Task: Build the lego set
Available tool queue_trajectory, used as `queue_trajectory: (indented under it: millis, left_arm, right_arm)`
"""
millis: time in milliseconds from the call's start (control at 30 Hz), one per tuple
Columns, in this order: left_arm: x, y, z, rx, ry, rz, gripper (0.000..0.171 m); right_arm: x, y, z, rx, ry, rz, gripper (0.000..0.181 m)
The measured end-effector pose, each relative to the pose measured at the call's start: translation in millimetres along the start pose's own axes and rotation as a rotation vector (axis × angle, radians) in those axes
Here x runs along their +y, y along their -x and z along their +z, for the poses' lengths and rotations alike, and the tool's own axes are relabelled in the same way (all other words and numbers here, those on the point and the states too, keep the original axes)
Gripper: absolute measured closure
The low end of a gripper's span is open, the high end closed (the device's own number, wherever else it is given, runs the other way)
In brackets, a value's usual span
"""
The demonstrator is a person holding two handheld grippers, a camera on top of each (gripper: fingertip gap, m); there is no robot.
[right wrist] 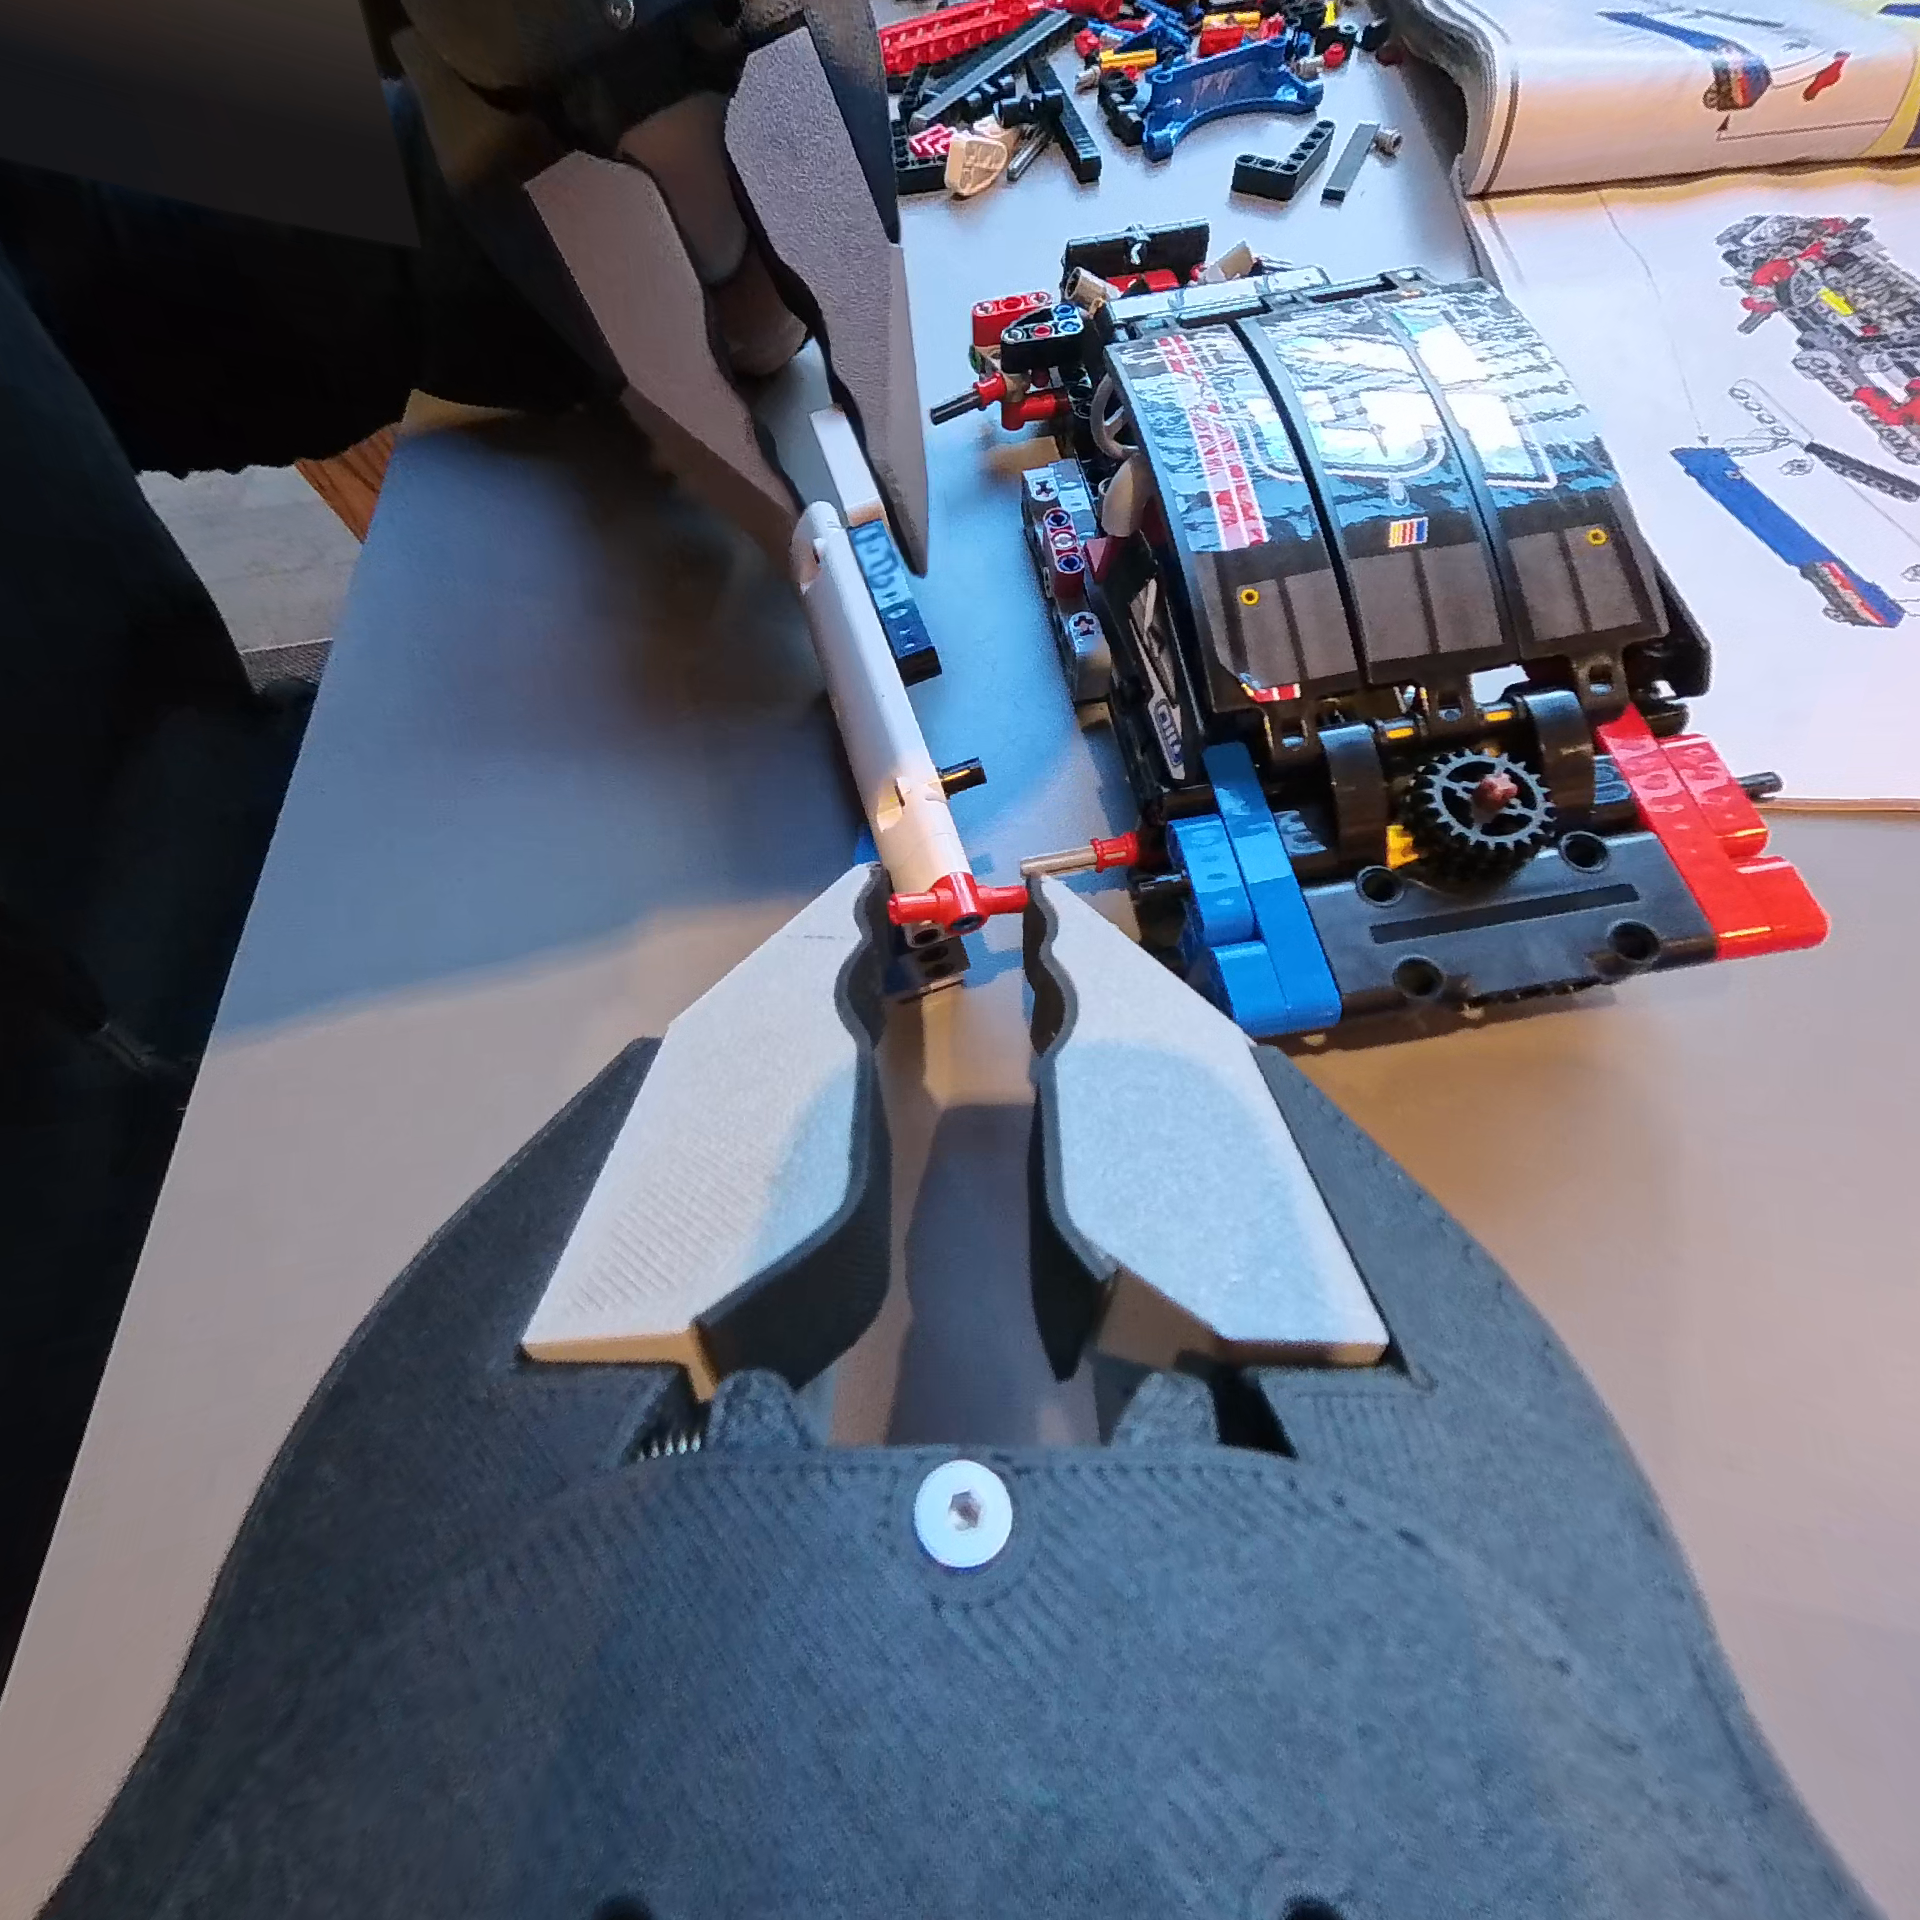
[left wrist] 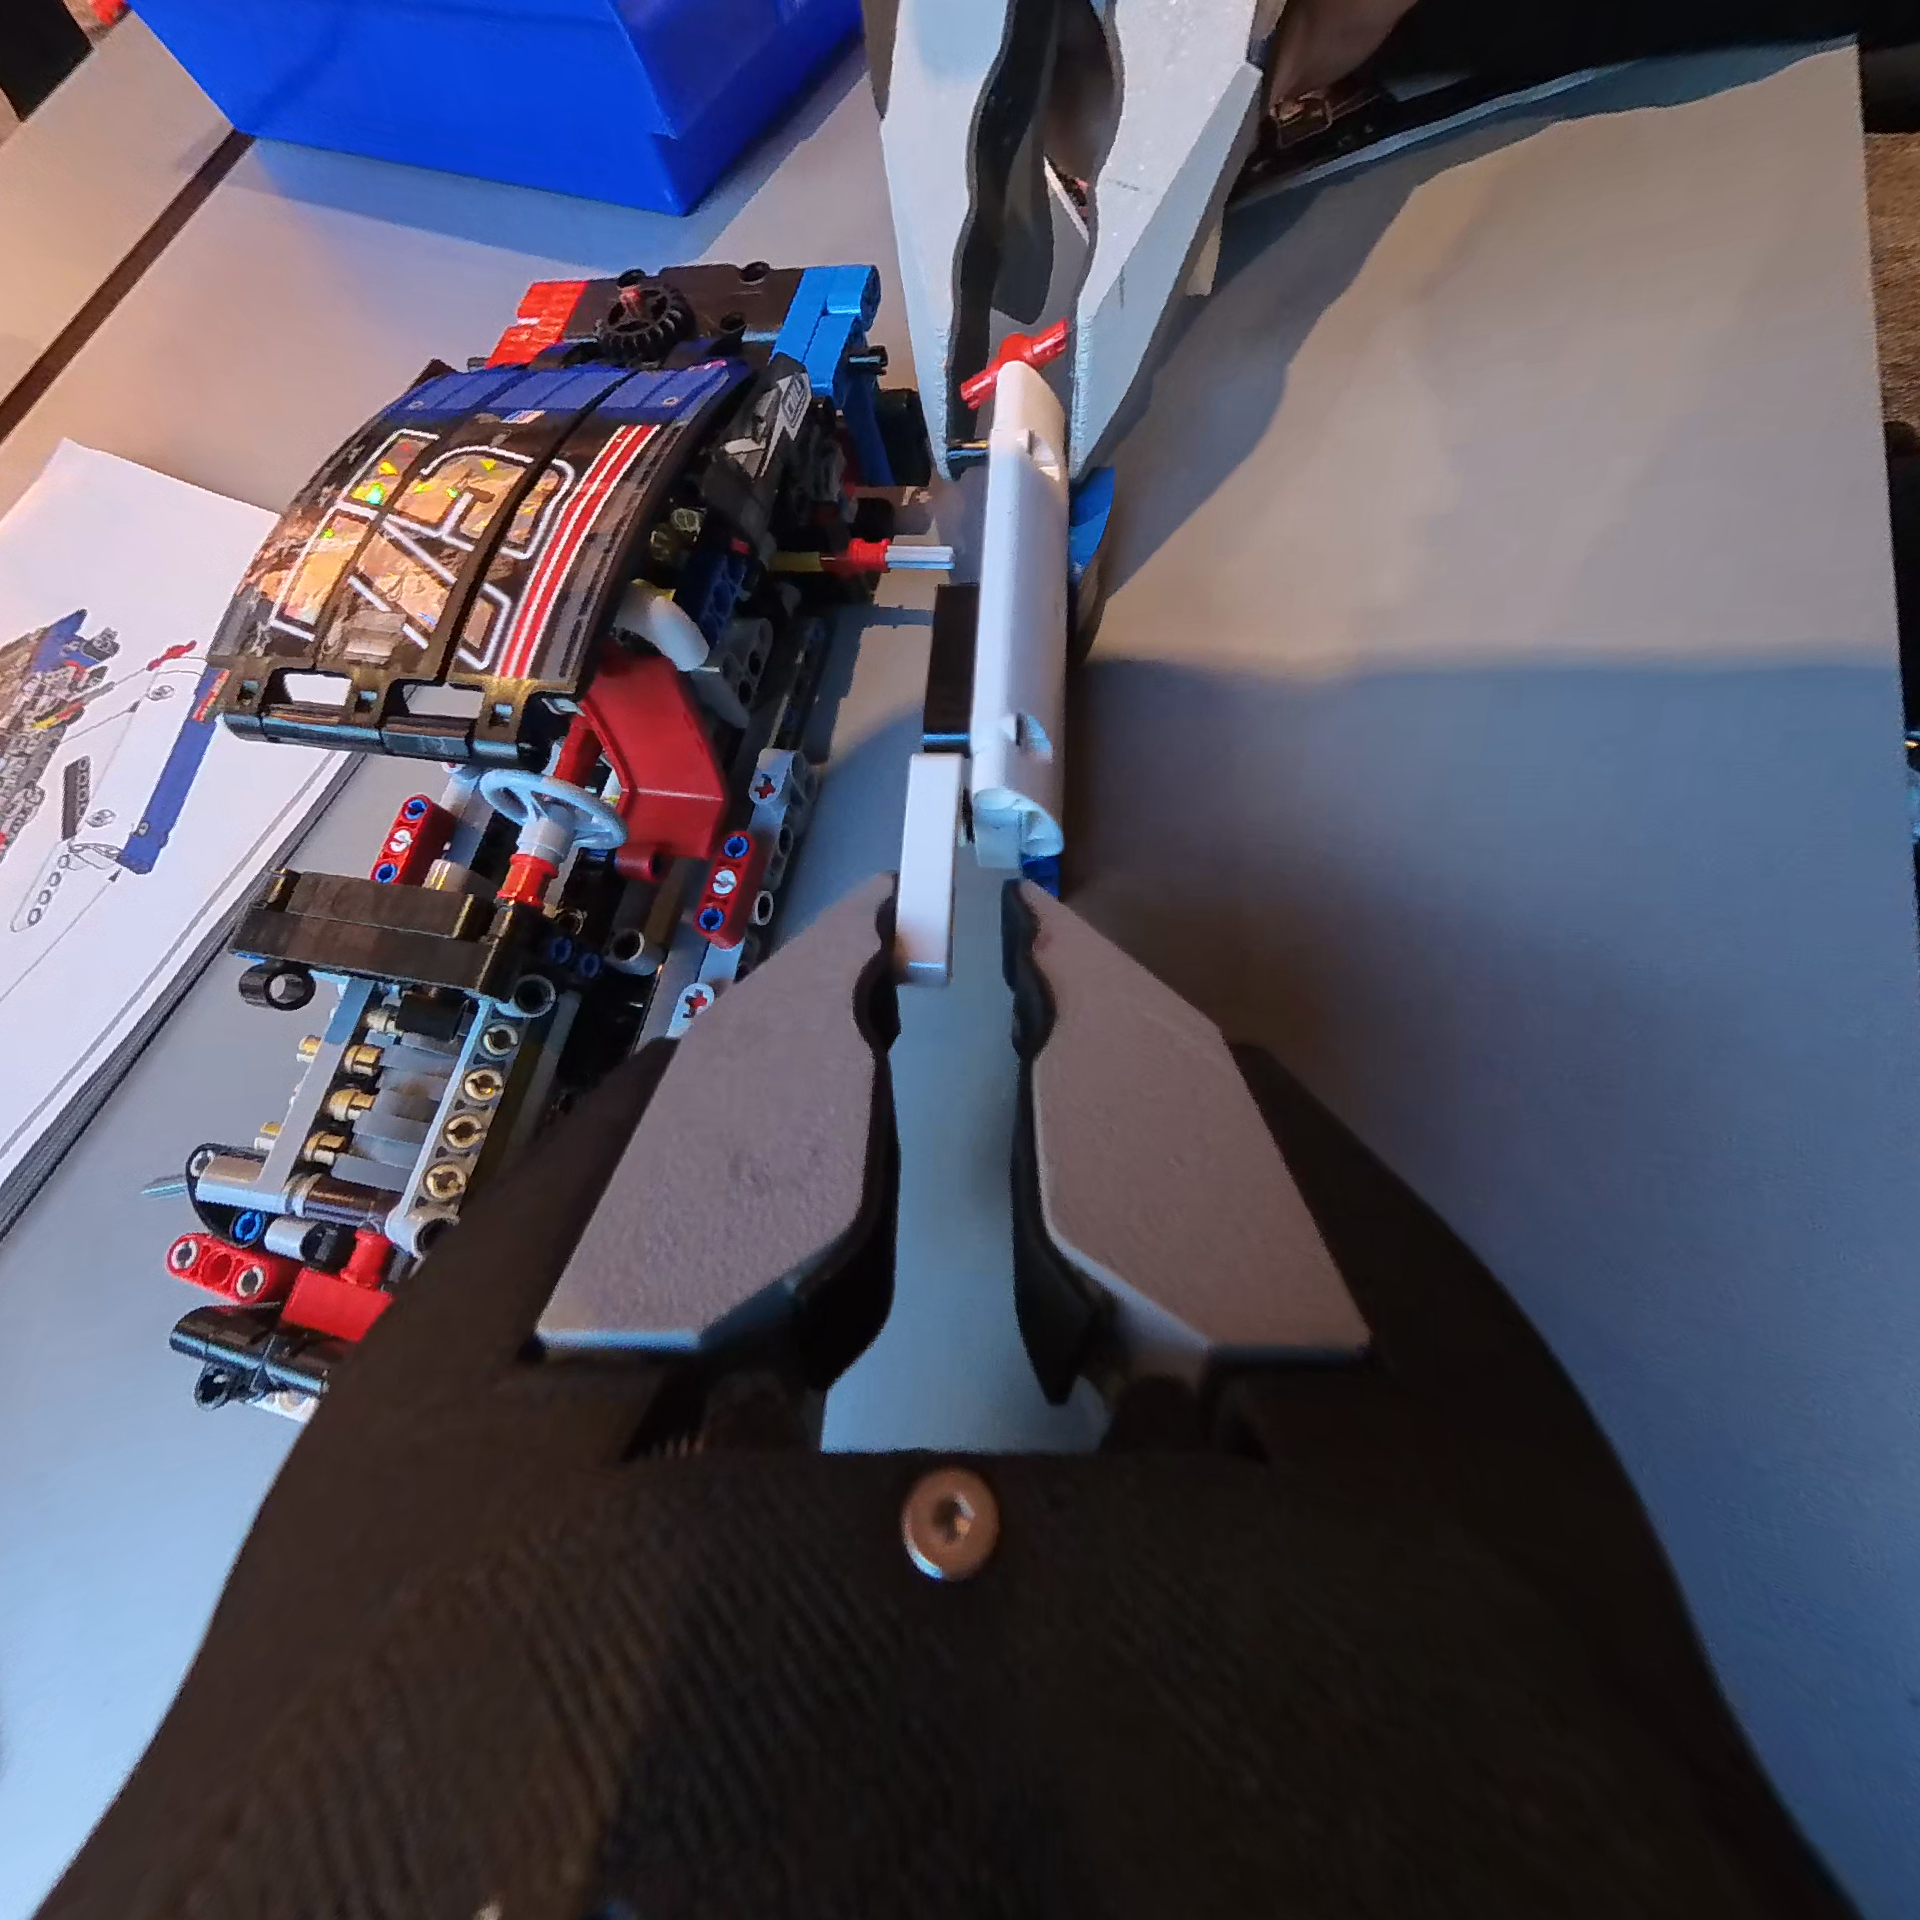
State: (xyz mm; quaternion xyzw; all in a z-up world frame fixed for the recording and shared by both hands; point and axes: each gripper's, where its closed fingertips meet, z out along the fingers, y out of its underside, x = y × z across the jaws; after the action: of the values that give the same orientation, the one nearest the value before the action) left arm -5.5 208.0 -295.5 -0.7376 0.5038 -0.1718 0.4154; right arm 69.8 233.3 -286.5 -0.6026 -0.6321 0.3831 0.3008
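Note:
A partly built lego car with a black stickered roof lies on the grey table; it also shows in the right wrist view. Beside it lies a long white side panel assembly with a black beam and blue parts under it. My left gripper is shut on the white beam at its near end. My right gripper is shut on the red connector at the panel's other end. A grey axle with a red bush sticks out of the car towards the panel.
An open instruction booklet lies on the car's far side, also seen in the right wrist view. A blue box stands behind the car. Several loose parts lie in a pile. The table edge runs close beside the panel. There is about 9 centimetres between the tips of the two grippers.

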Motion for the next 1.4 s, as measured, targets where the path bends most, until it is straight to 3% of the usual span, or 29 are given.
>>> queue_trajectory:
  millis: [1400]
  left_arm:
    - [1.6, 3.8, -0.4, -0.010, 0.004, -0.017, 0.166]
  right_arm:
    - [-0.6, 1.5, 1.0, 0.007, 0.000, -0.019, 0.159]
